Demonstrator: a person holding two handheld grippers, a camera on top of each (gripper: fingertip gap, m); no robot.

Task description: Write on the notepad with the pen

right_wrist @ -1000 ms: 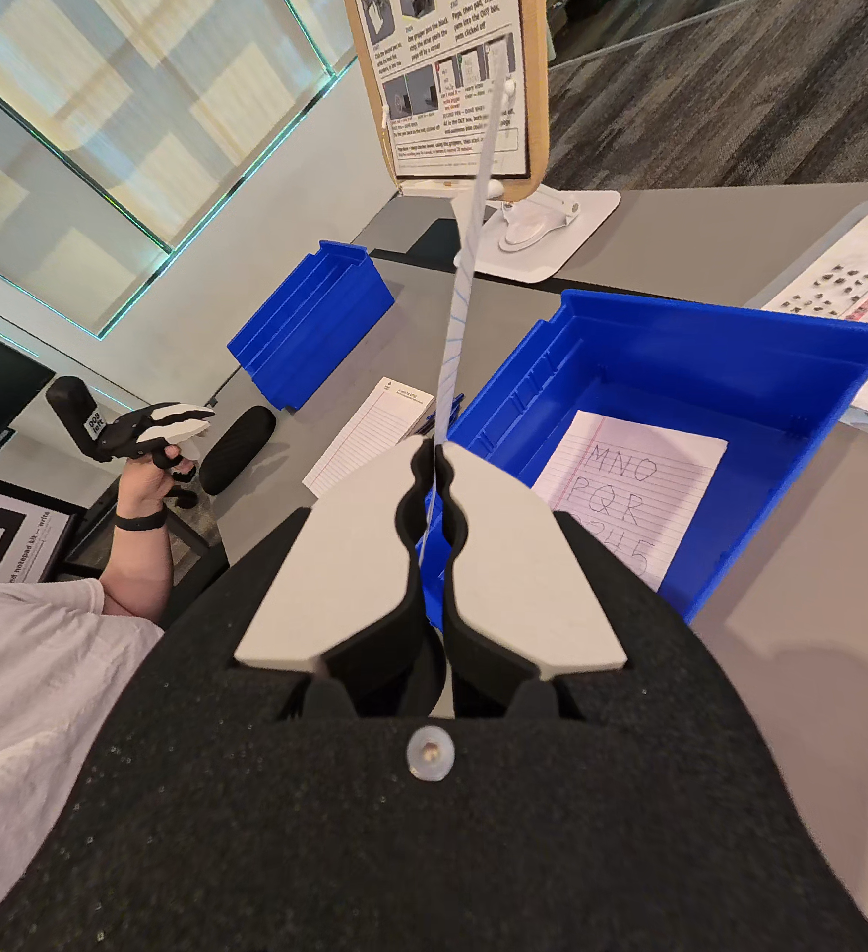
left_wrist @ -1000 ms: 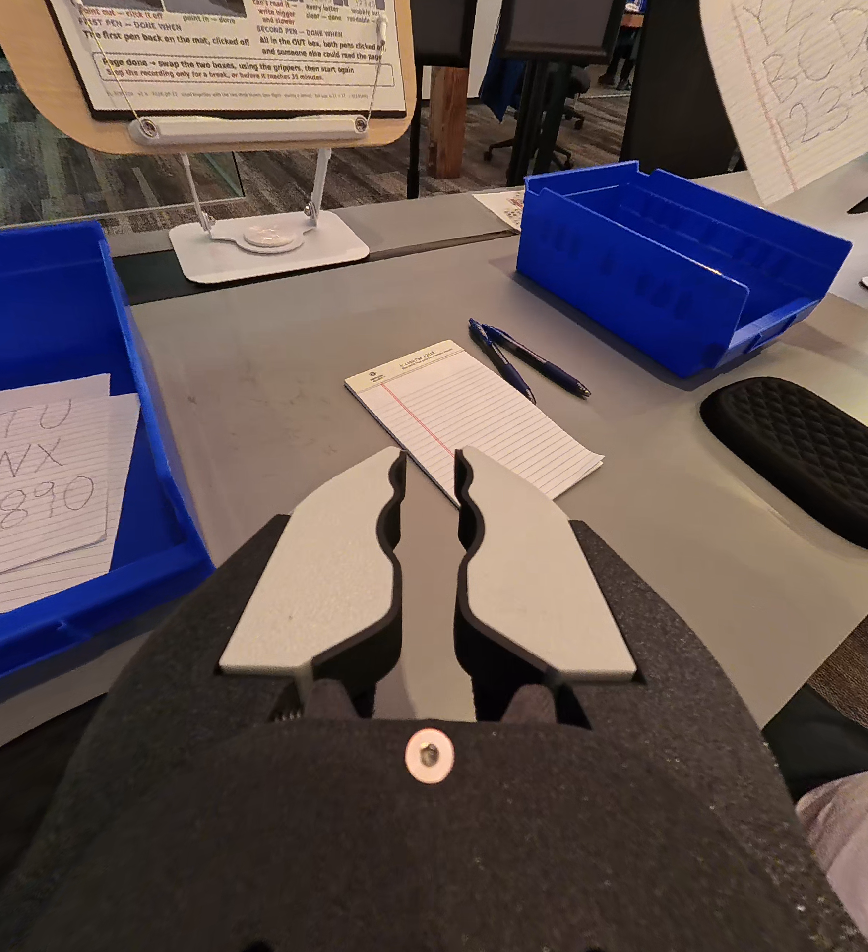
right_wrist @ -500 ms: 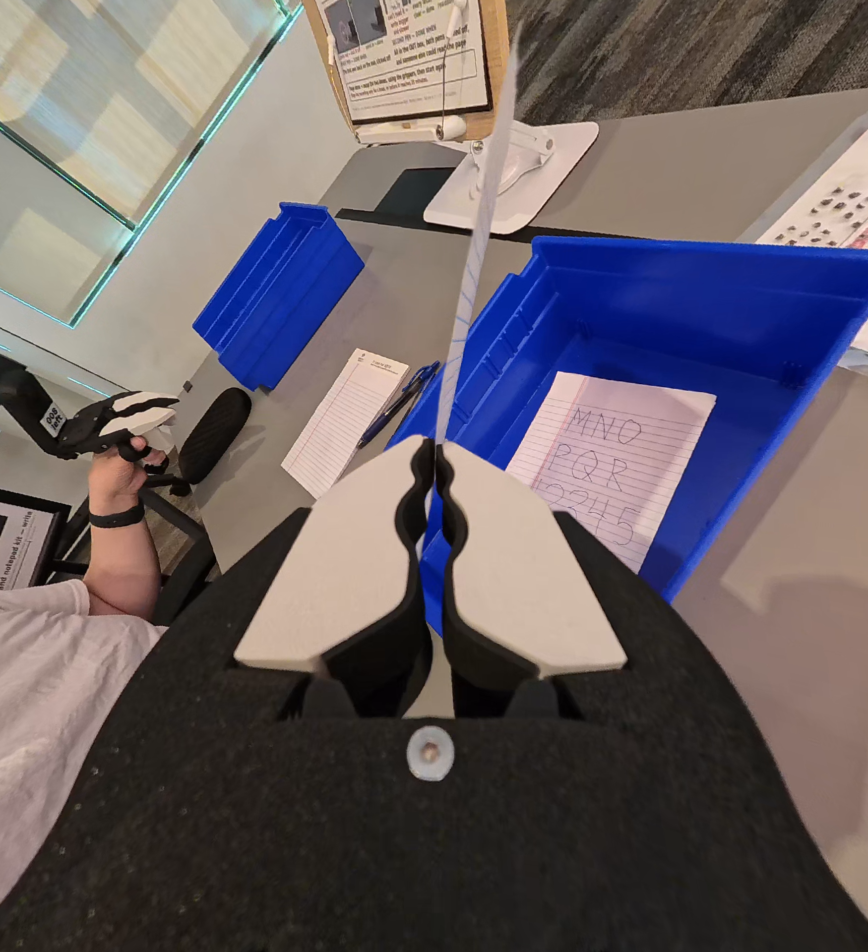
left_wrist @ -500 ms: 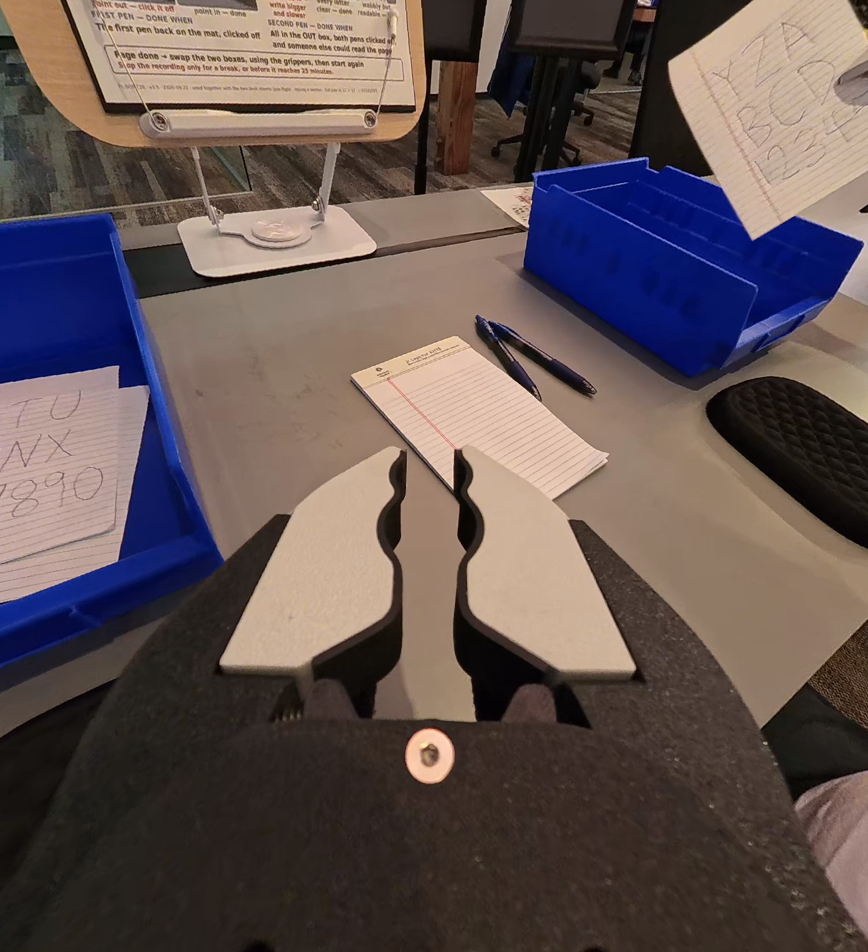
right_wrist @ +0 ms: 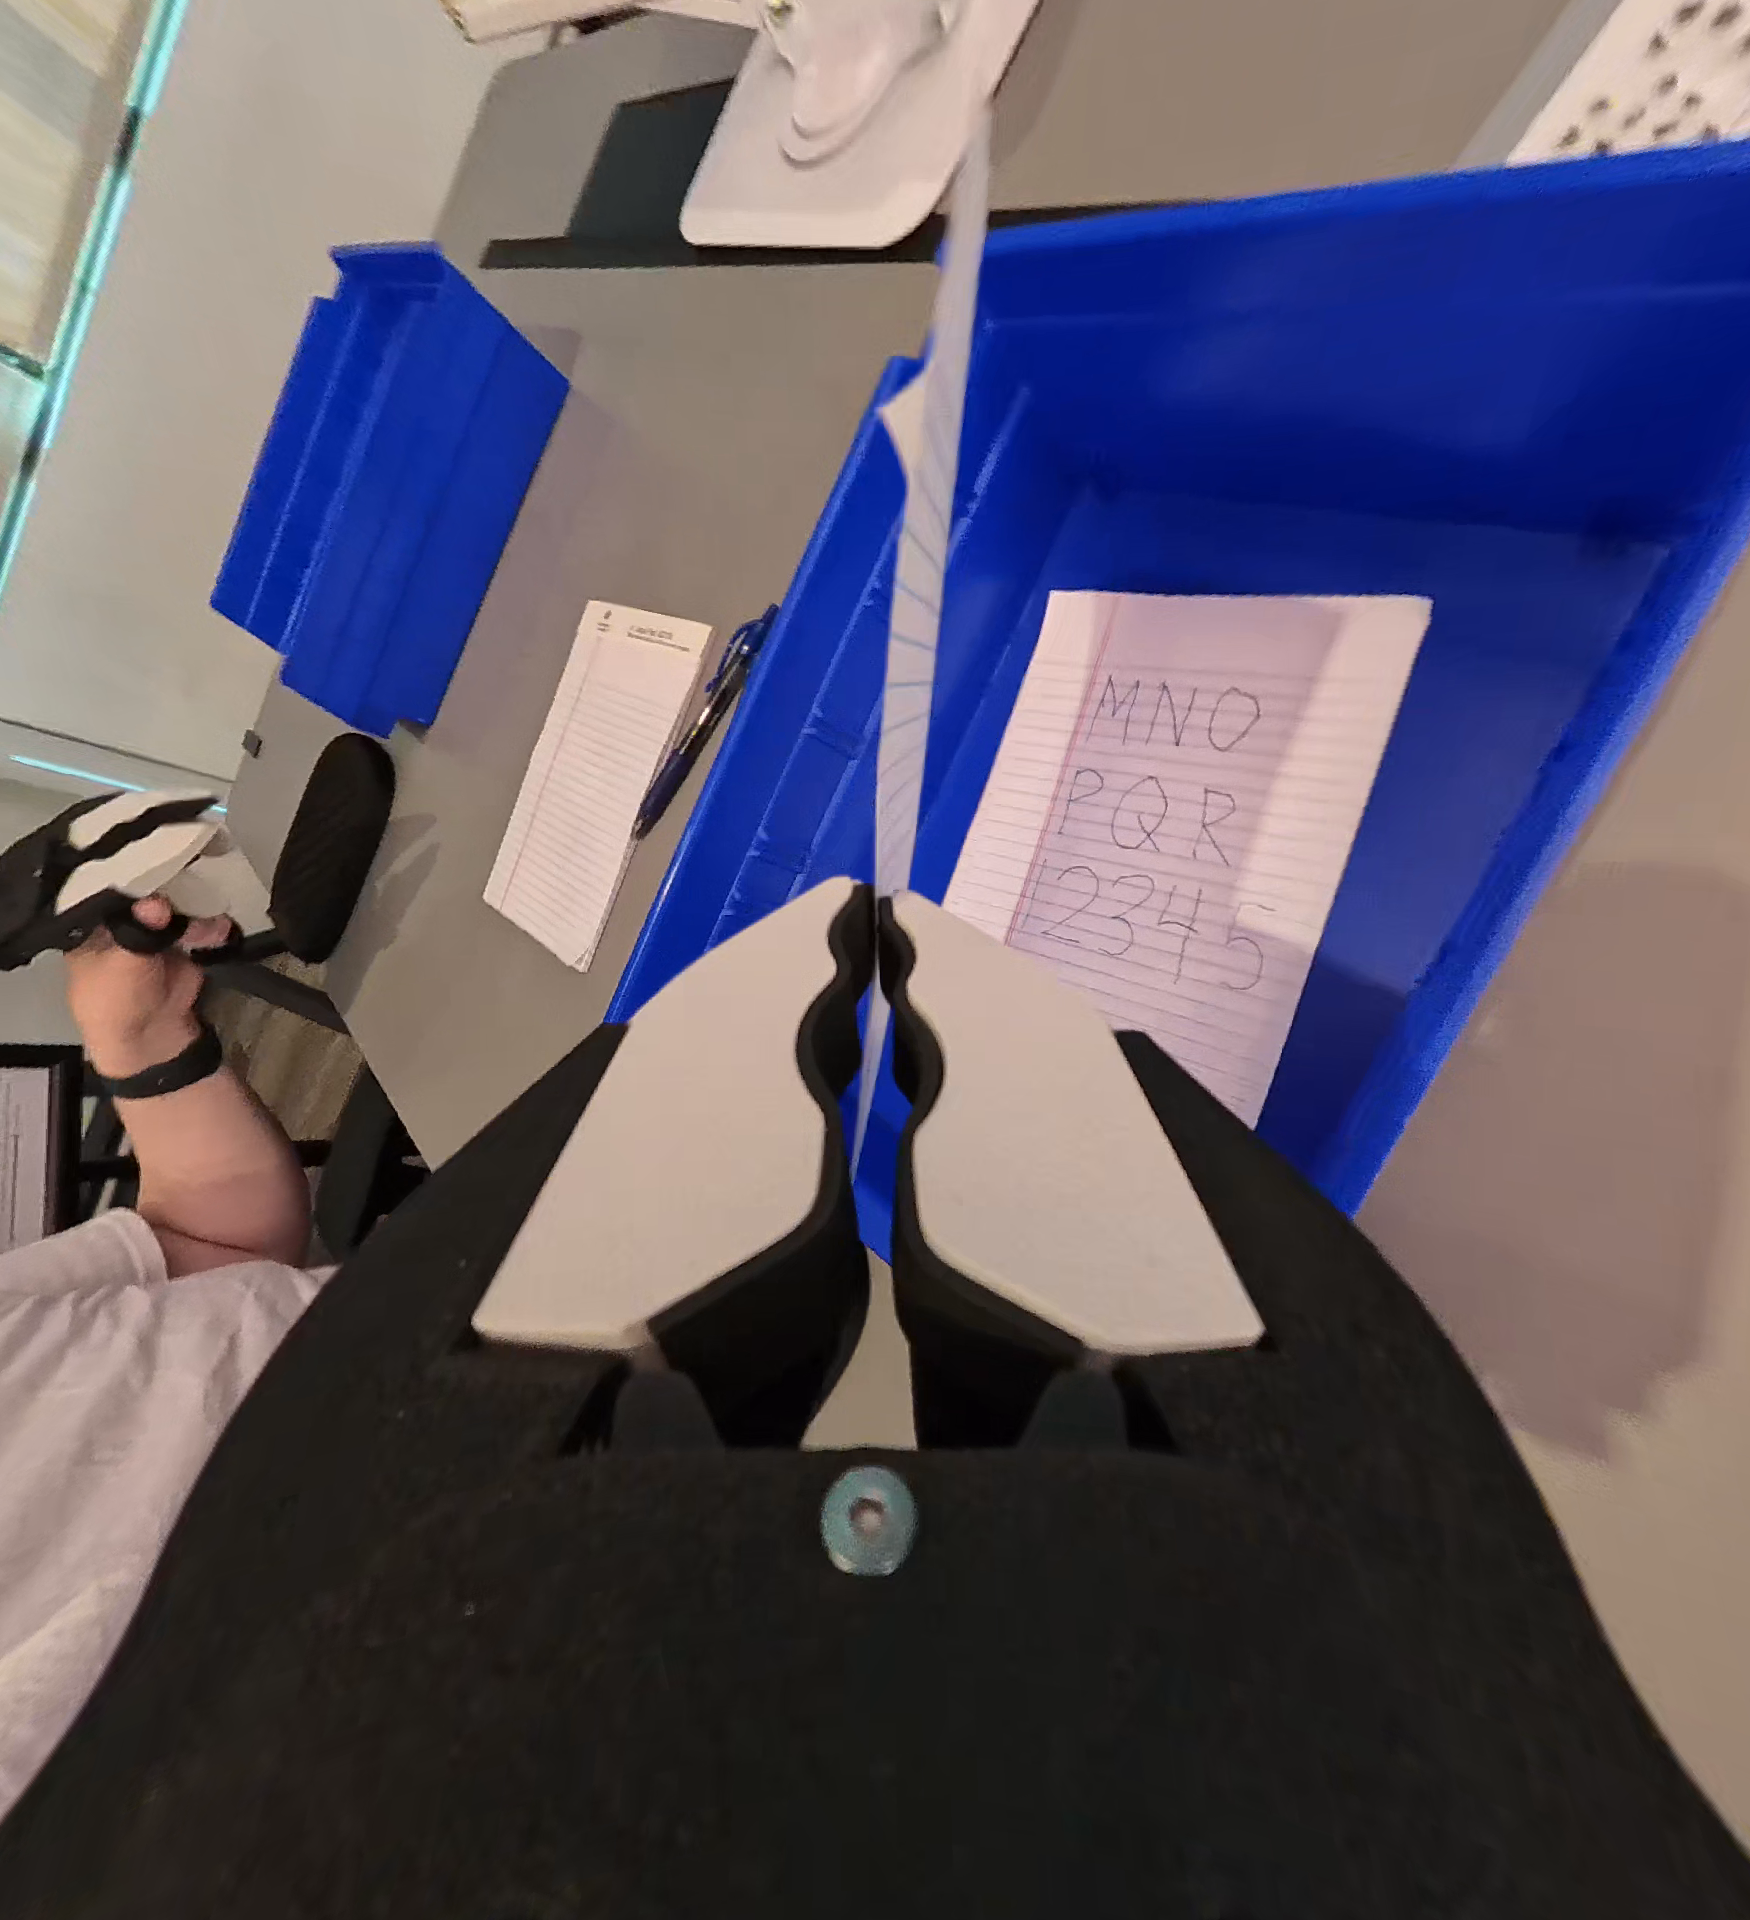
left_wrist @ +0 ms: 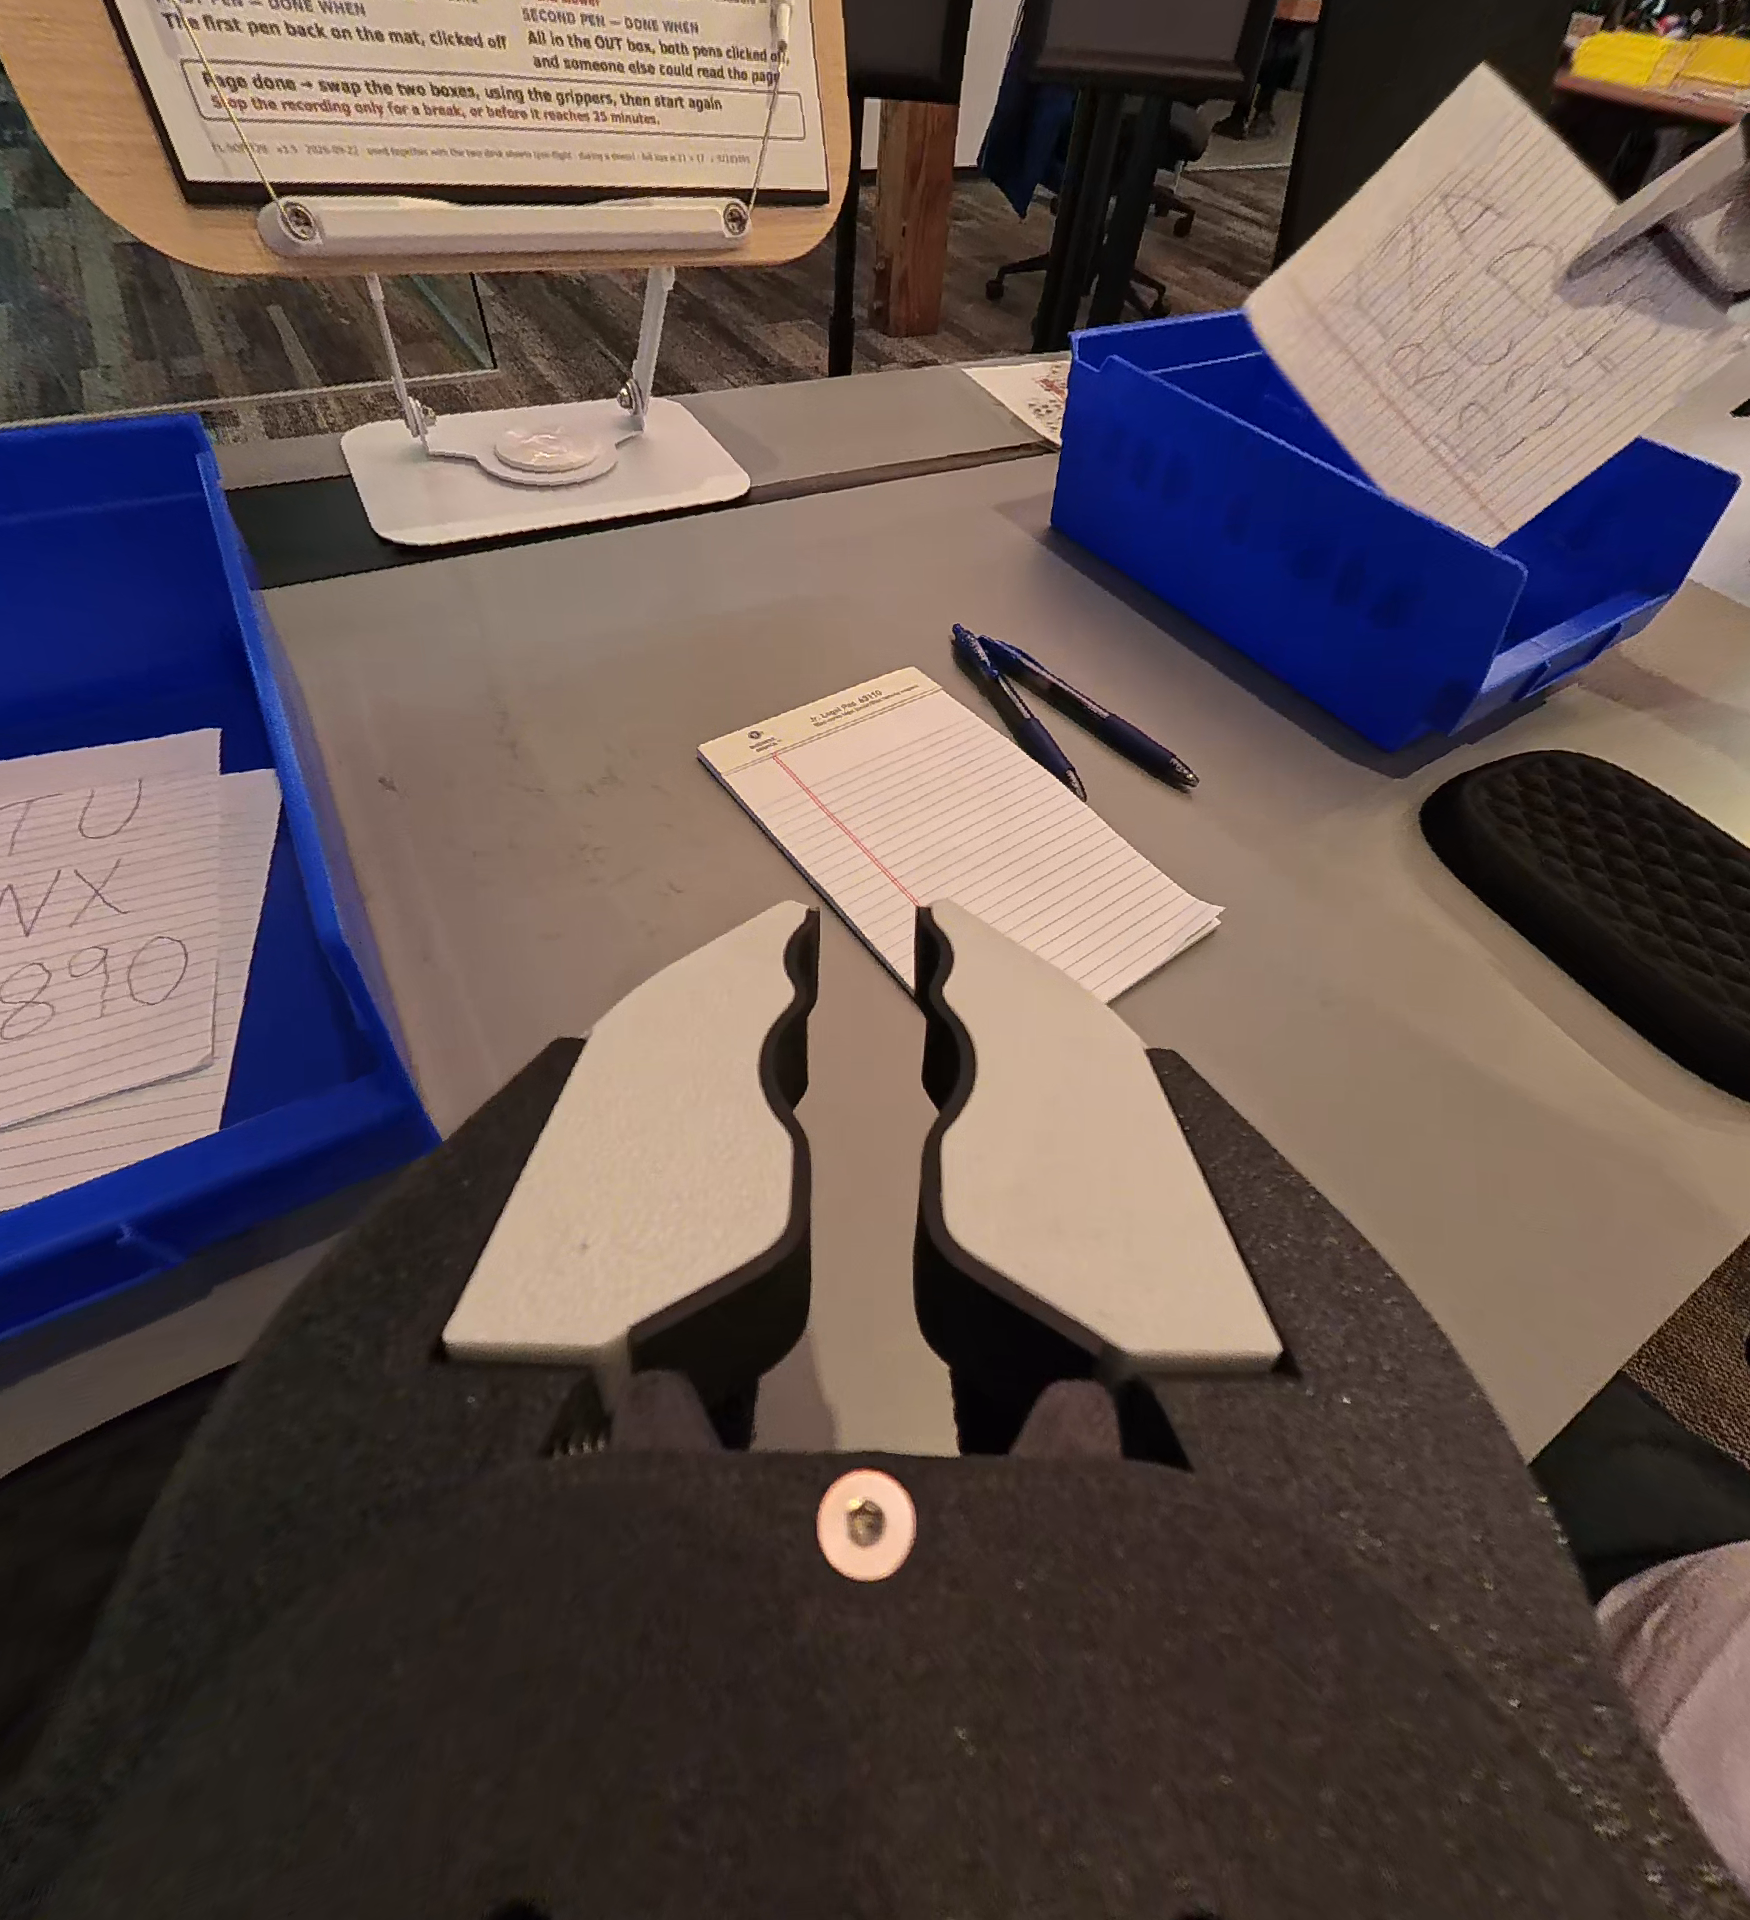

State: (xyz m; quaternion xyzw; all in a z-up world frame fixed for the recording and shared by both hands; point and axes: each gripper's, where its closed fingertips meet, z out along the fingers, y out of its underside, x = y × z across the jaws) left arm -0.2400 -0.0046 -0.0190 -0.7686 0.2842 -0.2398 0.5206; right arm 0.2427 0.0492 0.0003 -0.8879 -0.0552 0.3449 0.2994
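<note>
A lined notepad (left_wrist: pixel 954 831) lies on the grey table, its top page blank; it also shows in the right wrist view (right_wrist: pixel 601 779). Two blue pens (left_wrist: pixel 1068 707) lie side by side just right of it (right_wrist: pixel 705 717). My left gripper (left_wrist: pixel 866 920) is open and empty, hovering just short of the pad's near edge. My right gripper (right_wrist: pixel 876 904) is shut on a written loose sheet (right_wrist: pixel 928 582), seen edge-on, and holds it over the right blue bin (right_wrist: pixel 1473 343). In the left wrist view the sheet (left_wrist: pixel 1473 312) hangs above that bin (left_wrist: pixel 1318 561).
A written page (right_wrist: pixel 1183 831) lies in the right bin. The left blue bin (left_wrist: pixel 310 831) holds more written pages (left_wrist: pixel 60 935). A black wrist rest (left_wrist: pixel 1660 925) sits at the table's right front. An instruction board on a white stand (left_wrist: pixel 538 457) is at the back. About 50 centimetres separates my left fingertips from my right.
My right gripper has carried the sheet down and closer over the right bin. My left gripper has stayed open and nearly still.
</note>
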